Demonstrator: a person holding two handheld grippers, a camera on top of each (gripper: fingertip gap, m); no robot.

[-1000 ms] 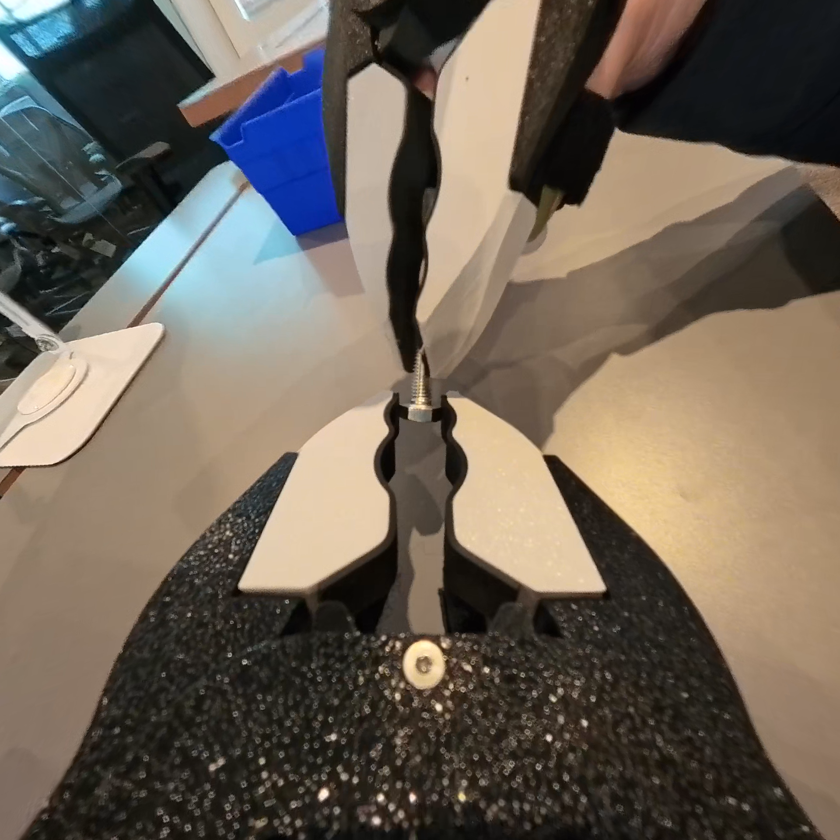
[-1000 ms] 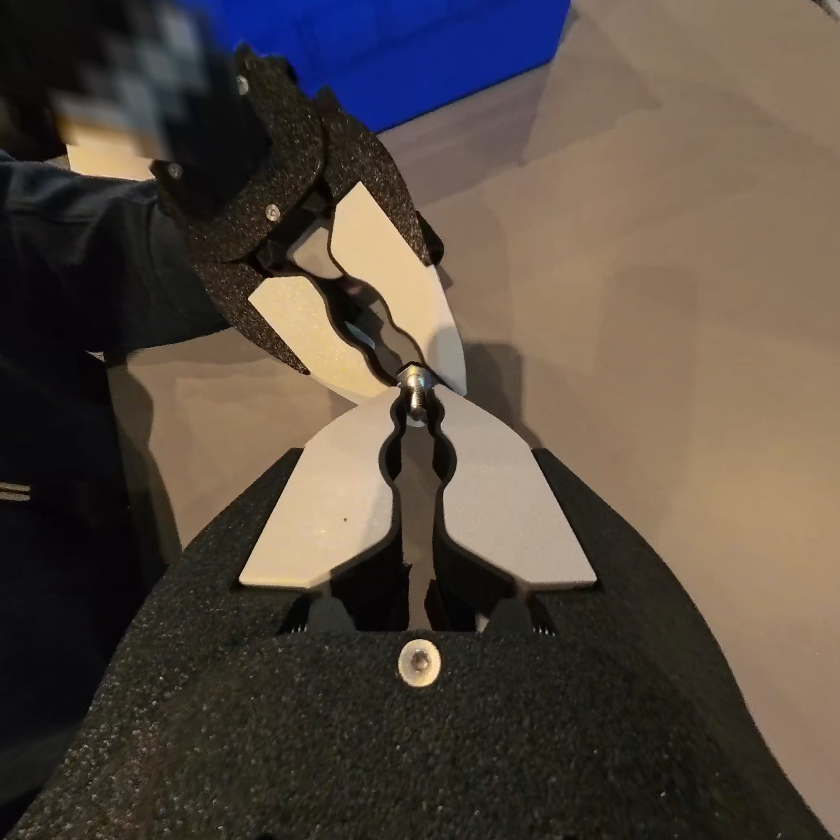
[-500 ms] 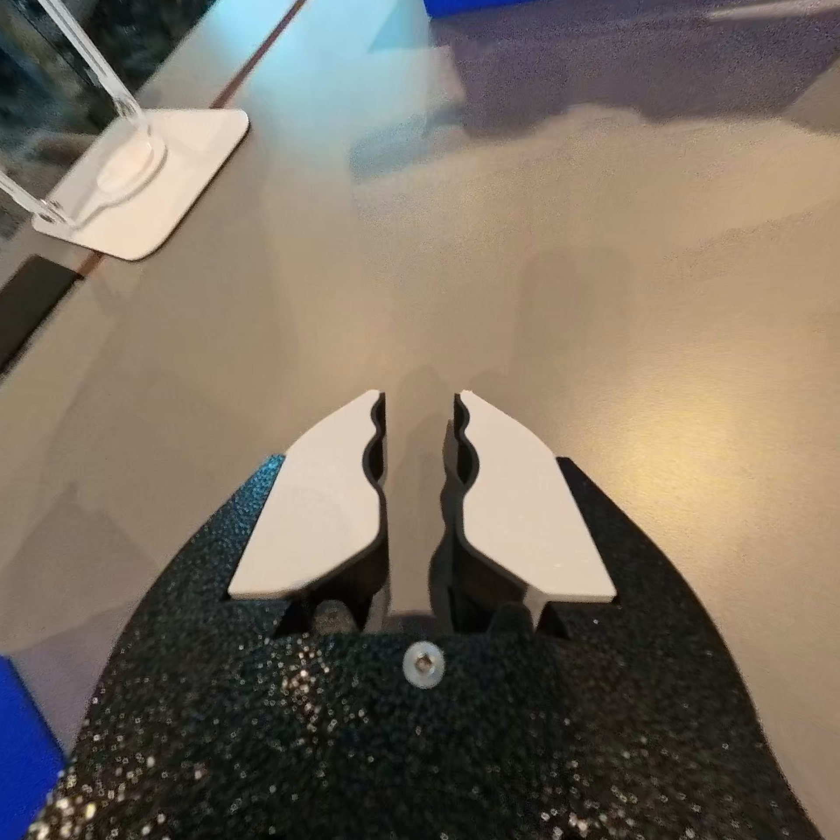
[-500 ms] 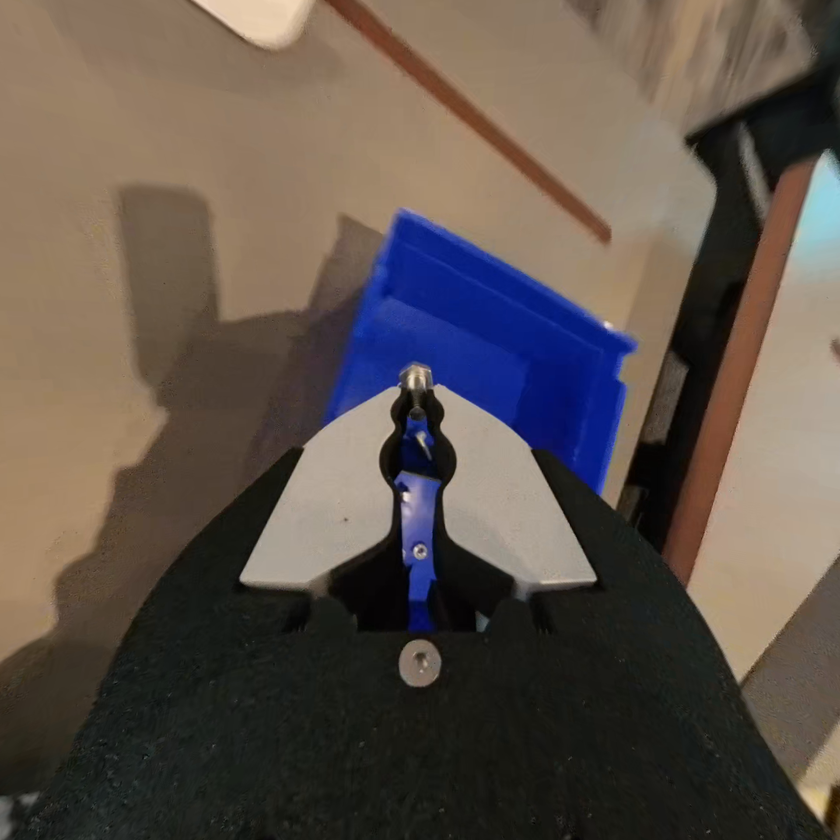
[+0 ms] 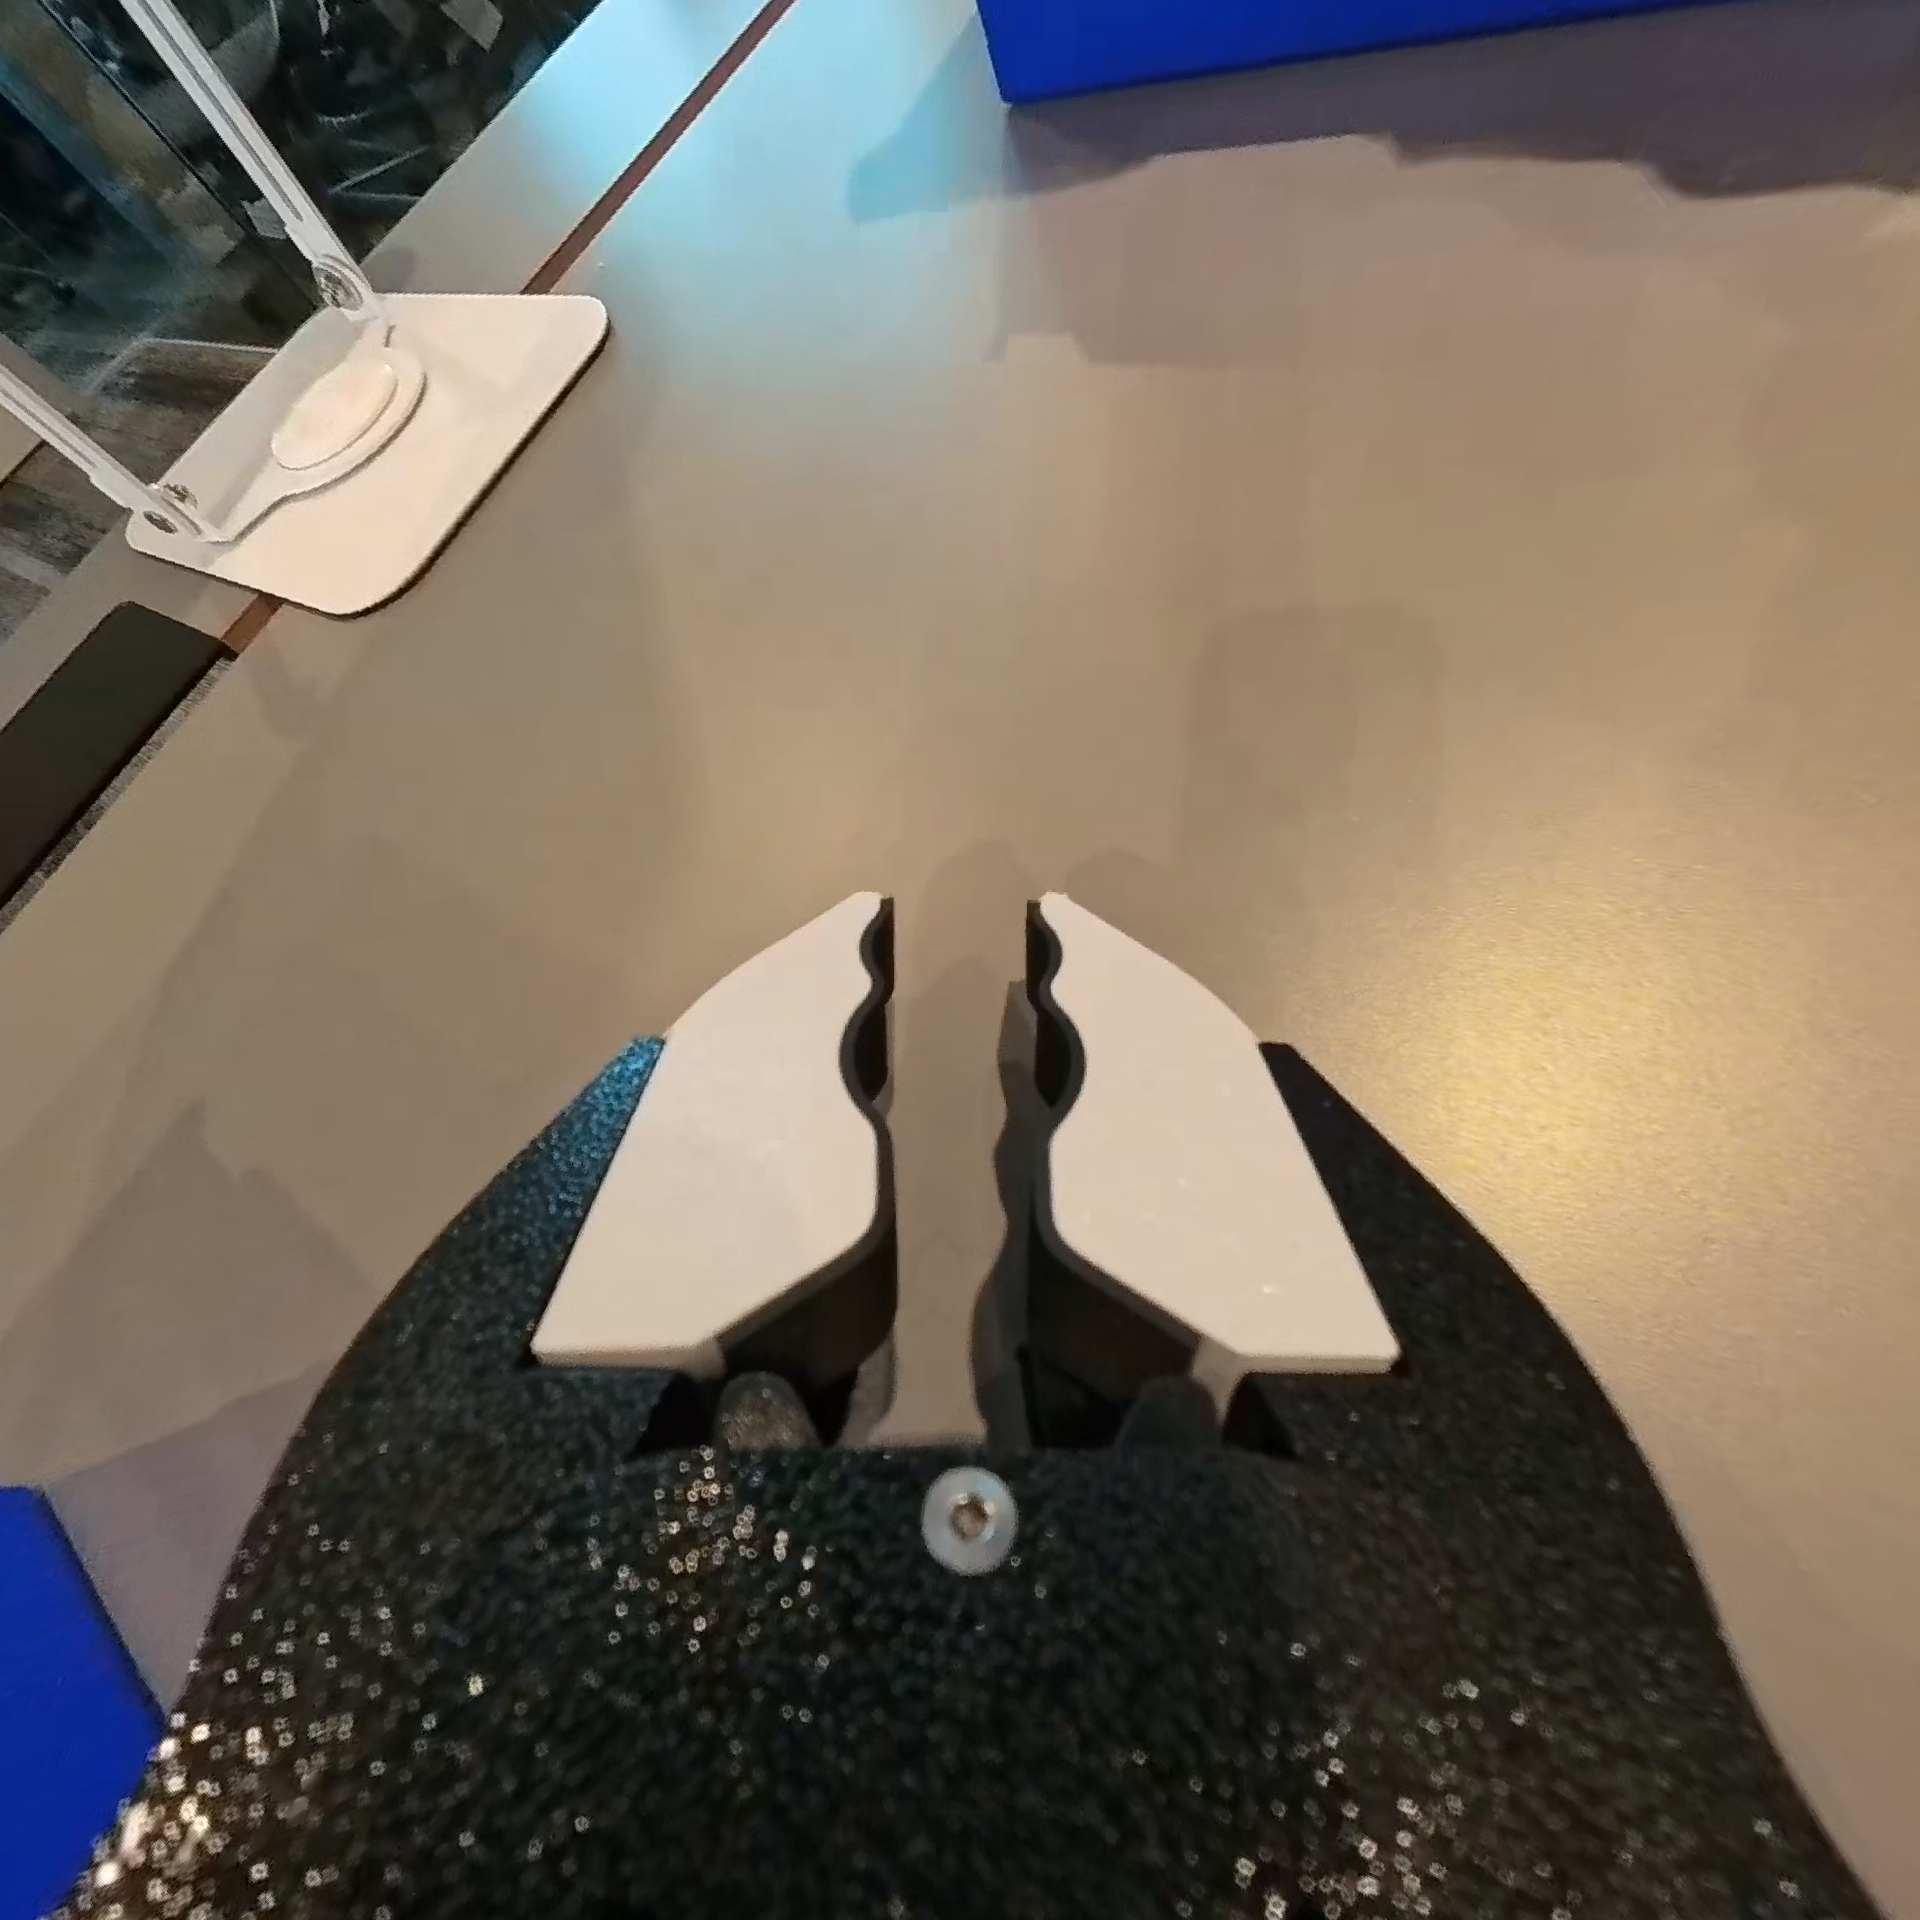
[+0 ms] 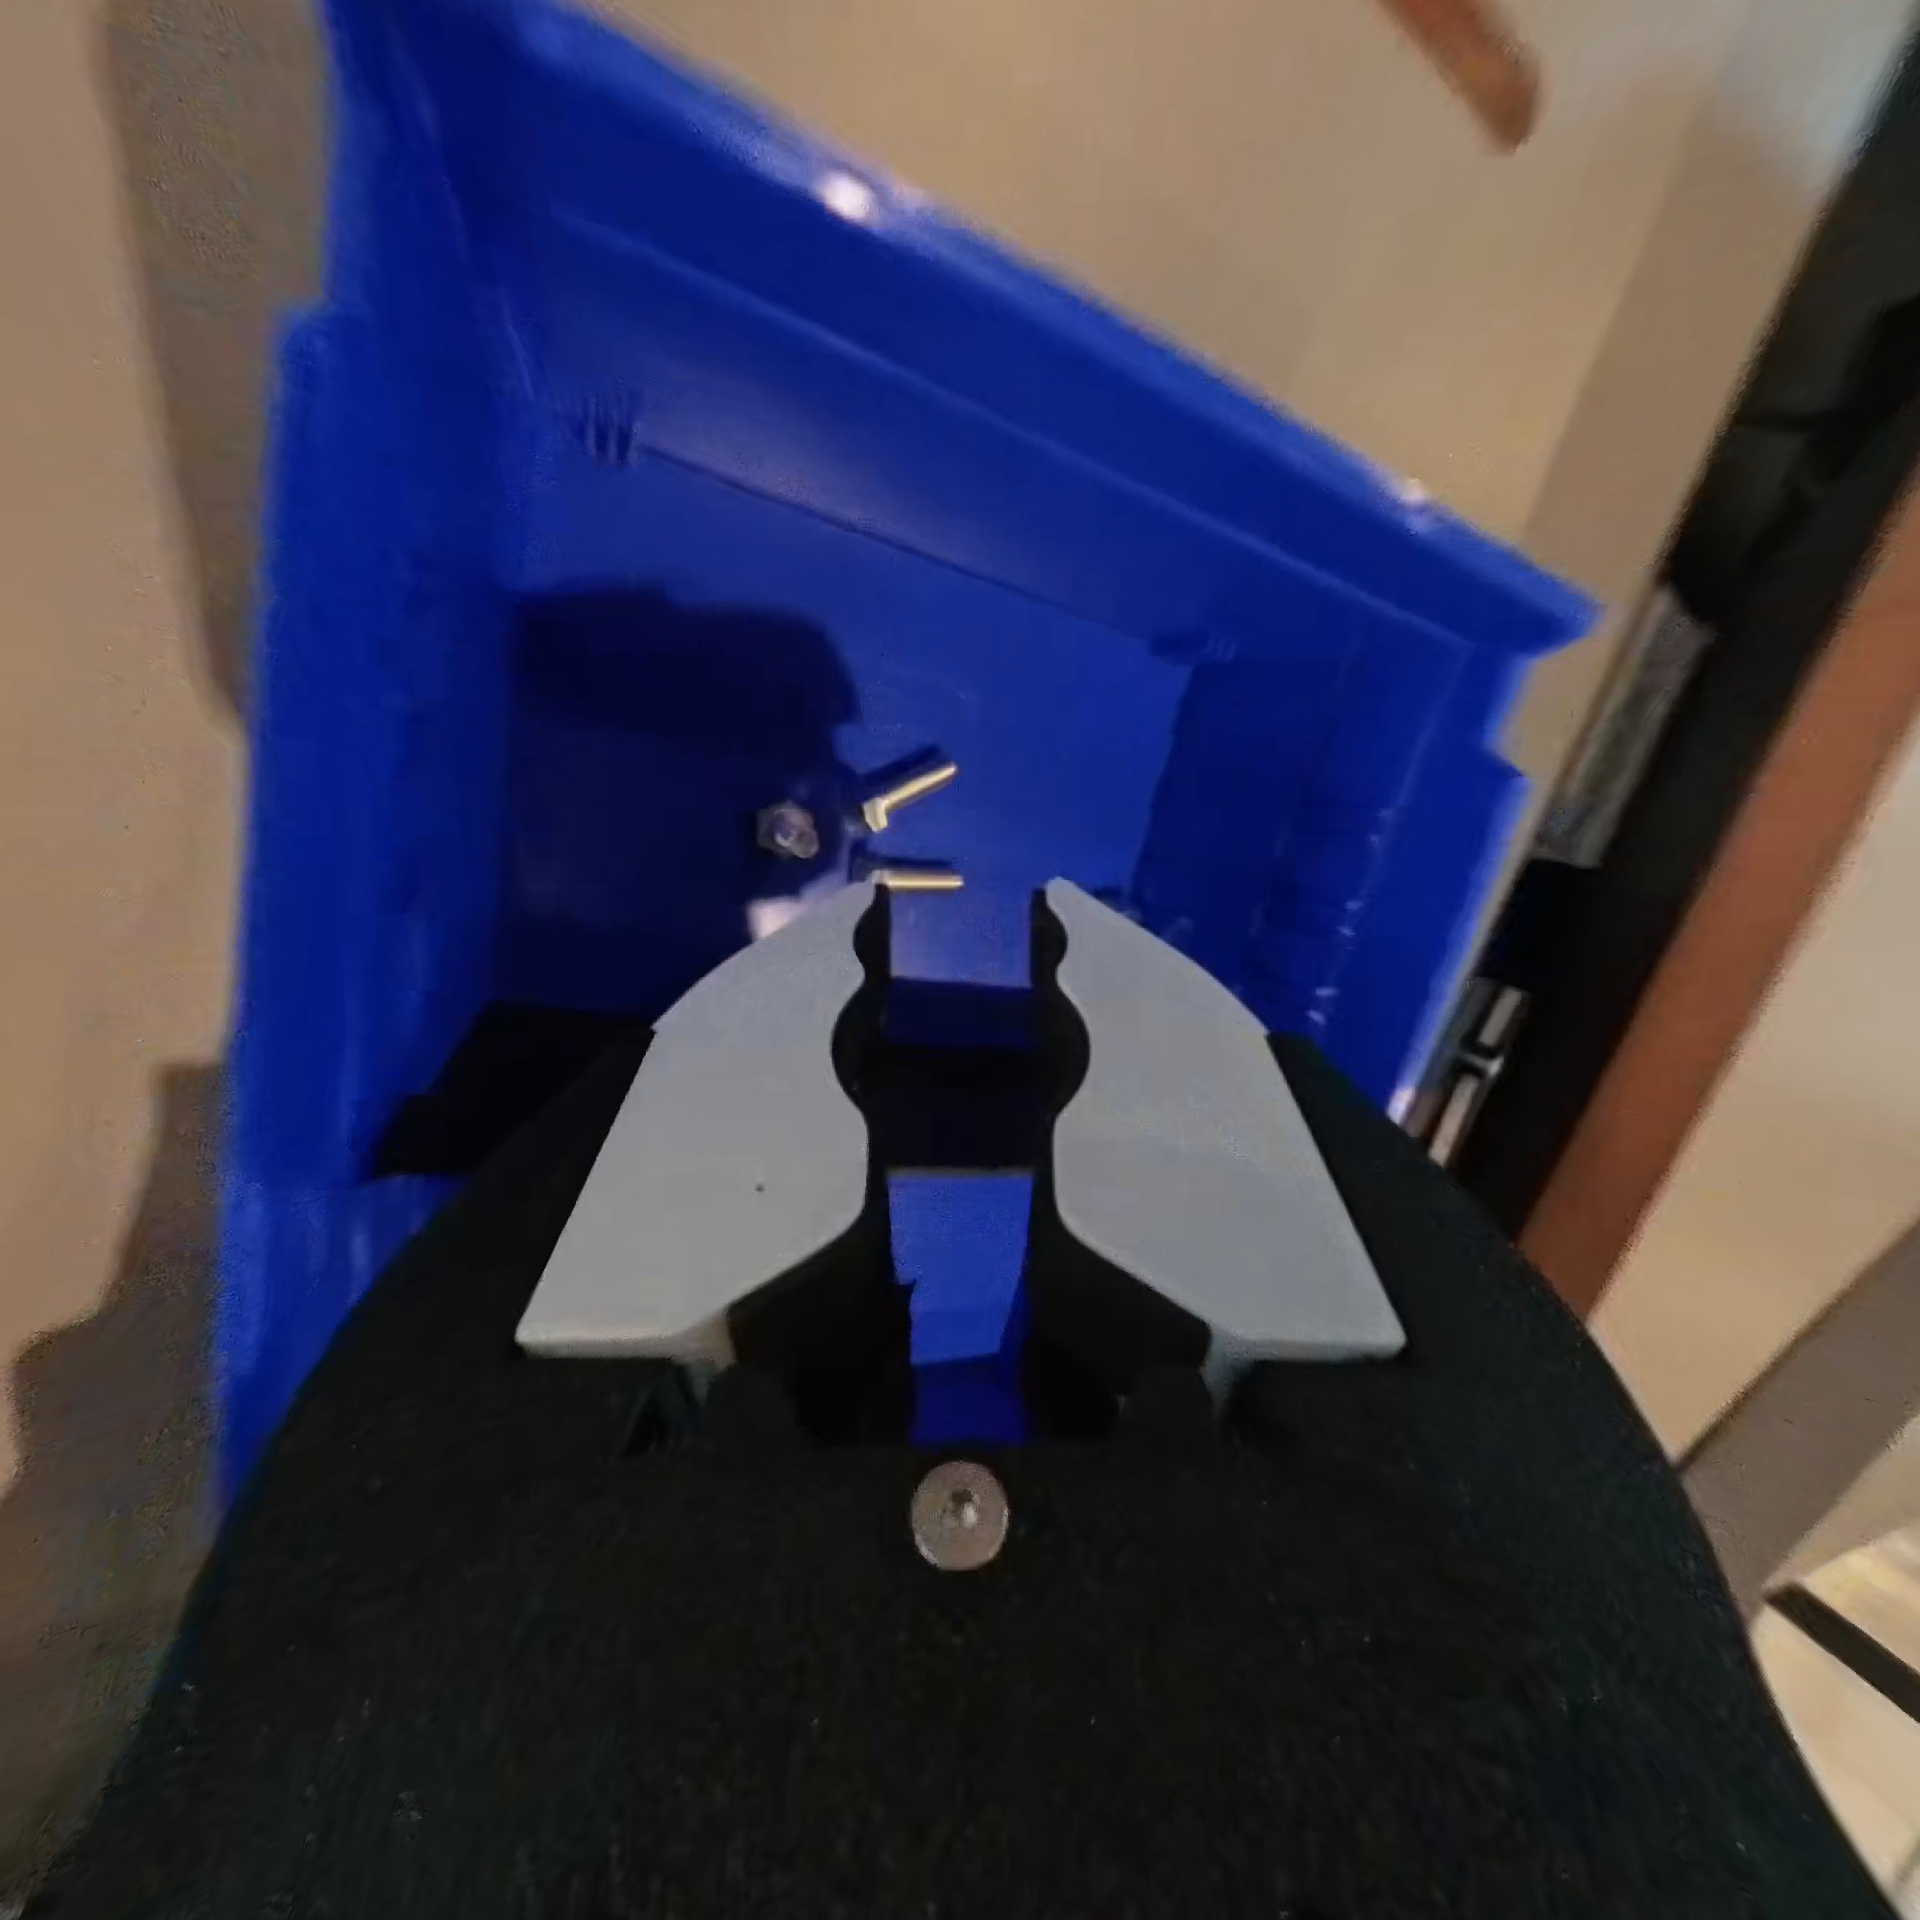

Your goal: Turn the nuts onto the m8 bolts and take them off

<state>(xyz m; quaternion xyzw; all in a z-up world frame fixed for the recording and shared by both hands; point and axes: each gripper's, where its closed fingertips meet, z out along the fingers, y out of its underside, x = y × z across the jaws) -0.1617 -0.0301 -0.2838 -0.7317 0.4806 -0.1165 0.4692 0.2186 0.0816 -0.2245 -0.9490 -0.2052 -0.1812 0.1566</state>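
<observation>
Your left gripper [image 5: 960, 909] hangs over the bare tan table [image 5: 1351, 644] with its 2 fingers apart and nothing between them — only tabletop shows through the gap. Farther off to the left, a flat white stand base [image 5: 416, 416] sits at the table edge, and a blue bin corner [image 5: 1351, 42] shows at the far edge of that view.

Your right gripper [image 6: 960, 902] is likewise spread and holding nothing, poised over the open blue bin [image 6: 935, 436]. Just past its left fingertip [image 6: 831, 935], on the bin floor, lie 2 bolts [image 6: 914, 790] — one [image 6: 920, 883] nearly at the tip, the other angled a little beyond it. A nut [image 6: 787, 831] lies just left of them, blurred. Another pale blurred bit [image 6: 774, 914] sits near the left fingertip; you cannot tell what it is.
</observation>
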